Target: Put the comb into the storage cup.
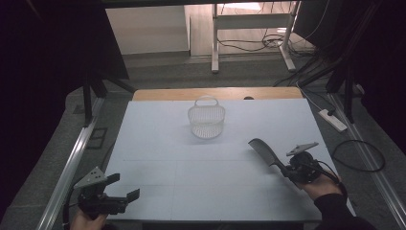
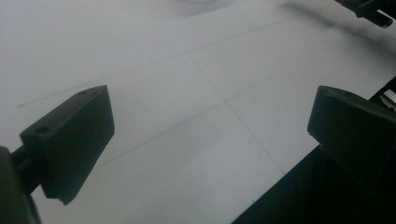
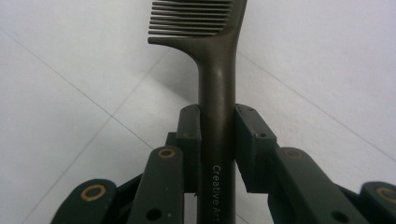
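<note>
White table [image 1: 158, 158], right gripper [image 1: 287, 168] clenched on comb [image 1: 264, 152] handle at near right, left gripper [image 1: 122, 188] released; judgement: keep grip firm, lift level, carry toward basket [image 1: 207, 122] without snagging teeth.

From my seat, the comb [image 3: 212, 56] runs off the top edge of the right gripper view, so I can't see how far its teeth go; the printing on its handle is cut at the bottom edge, unreadable past the first word. In the left gripper view the far table [image 2: 196, 93] blurs out, and the right gripper [image 2: 369, 9] is clipped at the top corner. High view: the white basket [image 1: 207, 122] is too small to tell its contents.
</note>
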